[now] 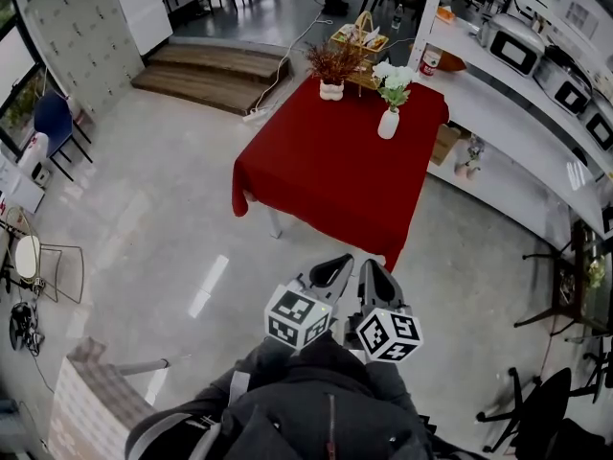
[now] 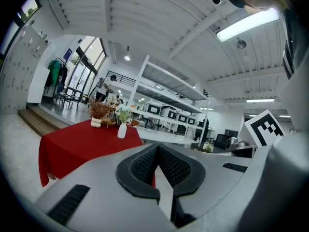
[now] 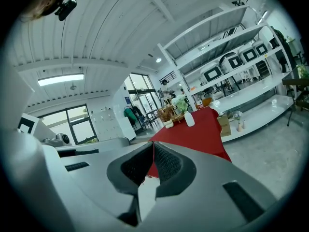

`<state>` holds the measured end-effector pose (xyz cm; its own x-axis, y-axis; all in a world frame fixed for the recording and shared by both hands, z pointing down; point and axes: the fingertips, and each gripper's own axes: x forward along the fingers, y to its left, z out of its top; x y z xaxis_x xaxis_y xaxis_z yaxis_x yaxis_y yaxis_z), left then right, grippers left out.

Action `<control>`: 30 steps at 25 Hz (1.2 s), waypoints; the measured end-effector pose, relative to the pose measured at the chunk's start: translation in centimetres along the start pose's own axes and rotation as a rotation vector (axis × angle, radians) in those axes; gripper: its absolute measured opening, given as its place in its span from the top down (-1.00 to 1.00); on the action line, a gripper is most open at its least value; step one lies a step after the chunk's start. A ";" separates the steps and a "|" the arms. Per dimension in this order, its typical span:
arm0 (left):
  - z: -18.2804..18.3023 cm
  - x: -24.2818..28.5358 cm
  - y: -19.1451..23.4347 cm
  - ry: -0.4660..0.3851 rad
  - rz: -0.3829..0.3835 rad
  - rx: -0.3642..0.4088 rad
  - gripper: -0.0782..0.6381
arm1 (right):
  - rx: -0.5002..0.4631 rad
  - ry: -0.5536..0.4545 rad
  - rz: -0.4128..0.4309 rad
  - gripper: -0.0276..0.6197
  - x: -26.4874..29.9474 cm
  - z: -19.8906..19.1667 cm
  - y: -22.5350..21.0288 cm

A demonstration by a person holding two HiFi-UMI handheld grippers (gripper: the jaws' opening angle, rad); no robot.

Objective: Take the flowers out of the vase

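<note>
Wide pale floor (image 1: pixel 144 209) all round, long white shelving (image 1: pixel 517 113) down the right side. Out ahead, the table (image 1: pixel 316 190) under its red cloth, well apart from both tools. Down low, close to the body, the left gripper (image 1: pixel 341 262) and the right gripper (image 1: pixel 370 266) side by side, nearly touching, aimed at the table's near corner. Jaws of each pressed together at the tips, nothing caught between them, nothing carried. On to the small stuff: a wicker basket (image 1: pixel 360 36) at the far edge, a brown dried bunch (image 1: pixel 332 63) in a pale pot at the far left corner, and the flowers (image 1: pixel 394 77), white heads over green leaves, upright in the white vase (image 1: pixel 388 125) near the far edge, toward the far right corner. By the look of it, nothing done yet: flowers fully in the vase, no reach begun, the whole approach, the grip on the stems and the lift out left to do. As for writing: black-and-white square patterns on the marker cubes (image 1: pixel 298 316), otherwise no brand, label or word legible anywhere.
</note>
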<state>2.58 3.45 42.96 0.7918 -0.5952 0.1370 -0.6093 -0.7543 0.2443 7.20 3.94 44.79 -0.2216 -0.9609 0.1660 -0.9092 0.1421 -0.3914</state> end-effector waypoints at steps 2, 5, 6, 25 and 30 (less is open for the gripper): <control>0.1 1.0 0.5 0.001 0.001 0.000 0.76 | 0.007 0.002 0.006 0.88 0.9 0.2 -0.5; 0.1 2.6 1.3 0.004 0.004 0.001 0.76 | 0.009 0.003 0.008 0.88 2.3 0.7 -1.5; 0.1 3.2 1.6 0.004 0.004 0.000 0.76 | 0.008 0.003 0.008 0.88 2.8 0.9 -1.9; 1.1 7.8 4.4 -0.021 0.026 -0.006 0.76 | 0.023 0.020 0.038 0.88 7.9 2.0 -4.5; 0.6 7.7 5.3 -0.019 0.045 -0.023 0.76 | 0.017 0.050 0.054 0.88 8.4 1.0 -4.0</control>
<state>5.39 -5.27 44.78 0.7626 -0.6336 0.1304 -0.6430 -0.7203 0.2605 9.29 -4.93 46.85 -0.2876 -0.9389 0.1889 -0.8896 0.1888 -0.4160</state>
